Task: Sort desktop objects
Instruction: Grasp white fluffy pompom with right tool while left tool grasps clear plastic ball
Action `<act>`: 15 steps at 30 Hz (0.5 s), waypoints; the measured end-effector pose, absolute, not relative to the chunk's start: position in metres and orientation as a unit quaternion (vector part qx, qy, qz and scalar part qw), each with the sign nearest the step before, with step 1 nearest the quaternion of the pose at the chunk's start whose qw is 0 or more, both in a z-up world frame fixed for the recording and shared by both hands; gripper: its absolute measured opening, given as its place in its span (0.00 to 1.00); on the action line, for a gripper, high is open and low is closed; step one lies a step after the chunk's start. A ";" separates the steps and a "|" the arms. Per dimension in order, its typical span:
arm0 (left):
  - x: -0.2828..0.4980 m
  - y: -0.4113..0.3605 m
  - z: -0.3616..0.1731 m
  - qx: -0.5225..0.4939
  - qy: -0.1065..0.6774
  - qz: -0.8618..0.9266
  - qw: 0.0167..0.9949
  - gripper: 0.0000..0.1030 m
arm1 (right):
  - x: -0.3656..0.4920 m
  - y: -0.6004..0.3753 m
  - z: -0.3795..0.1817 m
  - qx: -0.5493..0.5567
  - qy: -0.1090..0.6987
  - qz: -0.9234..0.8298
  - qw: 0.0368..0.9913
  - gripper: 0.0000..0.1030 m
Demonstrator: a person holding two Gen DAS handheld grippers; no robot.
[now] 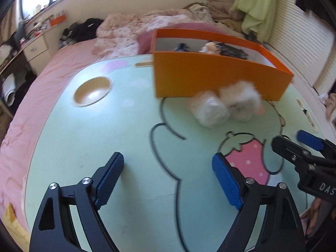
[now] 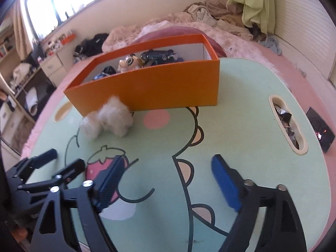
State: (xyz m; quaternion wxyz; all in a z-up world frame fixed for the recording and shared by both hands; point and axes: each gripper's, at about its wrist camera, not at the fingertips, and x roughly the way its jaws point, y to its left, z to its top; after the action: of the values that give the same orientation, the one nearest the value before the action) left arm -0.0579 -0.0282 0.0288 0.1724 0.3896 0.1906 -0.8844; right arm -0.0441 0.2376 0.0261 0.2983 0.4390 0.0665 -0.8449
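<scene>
Fluffy toy (image 1: 241, 99) and wrapped roll (image 1: 210, 111) lie touching on counter (image 1: 105, 136) beside orange box (image 1: 210, 77). Both likely light, soft; grasp mid-body. Left claw (image 1: 168, 178) and right claw (image 2: 168, 180): spread wide, empty.

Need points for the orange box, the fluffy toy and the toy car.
orange box (image 2: 163, 88): right wrist view, front wall.
fluffy toy (image 2: 117, 117): right wrist view, middle of the fur.
toy car (image 2: 157, 57): right wrist view, side of the body, inside the box.

Left gripper (image 1: 168, 178), right gripper (image 2: 168, 180): fingers spread wide, empty.
</scene>
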 end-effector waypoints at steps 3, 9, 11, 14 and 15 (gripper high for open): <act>-0.056 -0.035 0.020 0.385 0.199 -0.881 0.188 1.00 | -0.043 0.232 0.022 0.438 0.094 -0.845 0.290 0.96; -0.055 -0.037 0.014 0.382 0.196 -0.884 0.187 1.00 | -0.040 0.223 0.017 0.439 0.137 -0.842 0.282 1.00; -0.054 -0.037 0.015 0.382 0.195 -0.884 0.186 1.00 | -0.040 0.224 0.017 0.439 0.135 -0.842 0.283 1.00; -0.054 -0.037 0.015 0.382 0.195 -0.884 0.186 1.00 | -0.041 0.226 0.016 0.439 0.135 -0.842 0.283 1.00; -0.053 -0.037 0.015 0.382 0.194 -0.884 0.186 1.00 | -0.040 0.225 0.016 0.439 0.136 -0.842 0.283 1.00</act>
State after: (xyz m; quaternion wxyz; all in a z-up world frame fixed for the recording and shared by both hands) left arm -0.0530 -0.0370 0.0154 0.1855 0.3819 0.1943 -0.8843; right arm -0.0405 0.2252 0.0164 0.2826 0.4392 0.1355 -0.8419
